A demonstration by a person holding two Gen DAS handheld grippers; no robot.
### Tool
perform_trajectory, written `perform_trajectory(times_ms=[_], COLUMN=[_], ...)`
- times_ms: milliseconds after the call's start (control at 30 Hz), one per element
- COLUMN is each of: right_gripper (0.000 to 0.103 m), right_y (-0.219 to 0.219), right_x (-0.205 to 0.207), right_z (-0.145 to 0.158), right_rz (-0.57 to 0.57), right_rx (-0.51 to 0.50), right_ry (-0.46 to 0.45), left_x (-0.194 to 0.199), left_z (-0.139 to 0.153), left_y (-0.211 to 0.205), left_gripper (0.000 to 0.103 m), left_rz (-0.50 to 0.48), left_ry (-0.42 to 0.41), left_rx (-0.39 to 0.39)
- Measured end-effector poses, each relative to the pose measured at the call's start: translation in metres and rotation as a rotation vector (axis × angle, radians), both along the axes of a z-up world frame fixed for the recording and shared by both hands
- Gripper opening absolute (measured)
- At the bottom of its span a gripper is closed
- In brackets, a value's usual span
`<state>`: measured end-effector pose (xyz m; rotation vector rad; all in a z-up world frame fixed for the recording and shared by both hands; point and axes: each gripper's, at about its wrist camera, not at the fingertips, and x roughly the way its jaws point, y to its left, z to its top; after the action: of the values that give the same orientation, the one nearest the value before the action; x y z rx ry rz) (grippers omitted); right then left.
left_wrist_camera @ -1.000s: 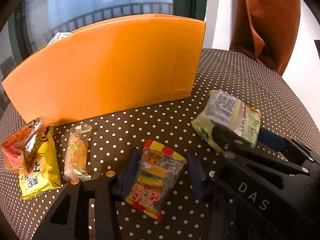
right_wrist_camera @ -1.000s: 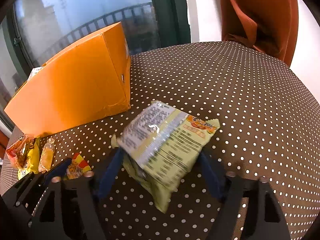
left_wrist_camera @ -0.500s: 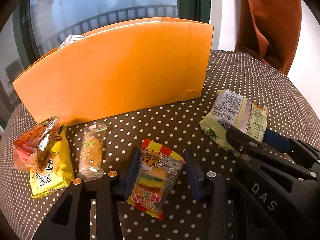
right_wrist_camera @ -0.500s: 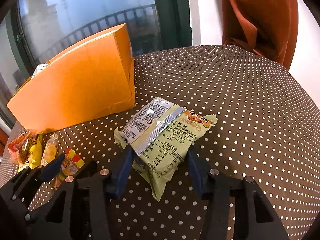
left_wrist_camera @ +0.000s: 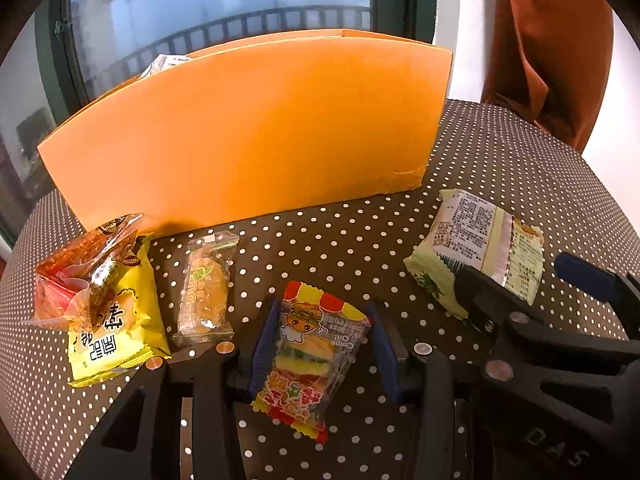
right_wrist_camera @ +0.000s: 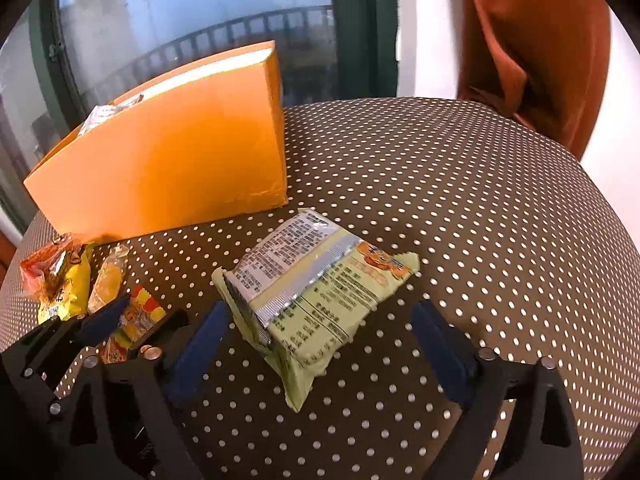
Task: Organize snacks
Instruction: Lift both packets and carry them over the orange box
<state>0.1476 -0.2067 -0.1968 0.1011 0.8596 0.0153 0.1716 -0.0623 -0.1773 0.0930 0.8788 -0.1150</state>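
Both grippers point steeply down at the polka-dot tablecloth [right_wrist_camera: 460, 200], side by side, the left one low at the left edge of the right wrist view. The left gripper [left_wrist_camera: 320, 344] is clamped on a burger candy packet [left_wrist_camera: 312, 356]: its blue pads press the packet's two long edges, and the packet hangs tilted between them above the cloth. The right gripper [right_wrist_camera: 320, 344] has just been opening; its jaws now stand wide apart, with the pale green snack bag [right_wrist_camera: 316, 300] lying on the cloth between them, printed back side up, and neither pad touching it. In the left wrist view that same bag [left_wrist_camera: 476, 256] sits to the right, with the right gripper's dark finger [left_wrist_camera: 480, 300] over its near edge.

The orange box [left_wrist_camera: 248, 136] stands upright on the far side of the cloth, a white wrapper [left_wrist_camera: 164, 64] poking above its rim at the left. To the left lie a yellow packet [left_wrist_camera: 116, 332] with an orange-red packet [left_wrist_camera: 76, 272] on top of it, and just beside them a clear-wrapped cake [left_wrist_camera: 206, 292]
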Motion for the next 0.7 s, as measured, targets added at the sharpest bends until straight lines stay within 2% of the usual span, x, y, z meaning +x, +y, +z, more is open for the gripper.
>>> perform_trajectory(times_ms=[267, 467, 533, 633, 700], right_gripper=[0.102, 0.103, 0.103, 0.096, 0.087], right_y=[0.000, -0.006, -0.004, -0.001, 0.003], right_x=[0.031, 0.048, 0.050, 0.050, 0.048], right_z=[-0.003, -0.015, -0.014, -0.014, -0.012], right_rz=[0.056, 0.078, 0.074, 0.068, 0.075], right_rx=[-0.020, 0.061, 0.051, 0.043, 0.041], right_ry=[0.001, 0.038, 0.036, 0.031, 0.020], left_x=[0.025, 0.030, 0.031, 0.032, 0.033], left_z=[0.001, 0.001, 0.001, 0.002, 0.002], left_y=[-0.004, -0.007, -0.008, -0.008, -0.008], left_gripper=[0.046, 0.046, 0.046, 0.046, 0.046], left_rz=[0.017, 0.020, 0.021, 0.020, 0.017], left_ry=[0.008, 0.001, 0.000, 0.000, -0.001], left_rx=[-0.013, 0.002, 0.004, 0.004, 0.006])
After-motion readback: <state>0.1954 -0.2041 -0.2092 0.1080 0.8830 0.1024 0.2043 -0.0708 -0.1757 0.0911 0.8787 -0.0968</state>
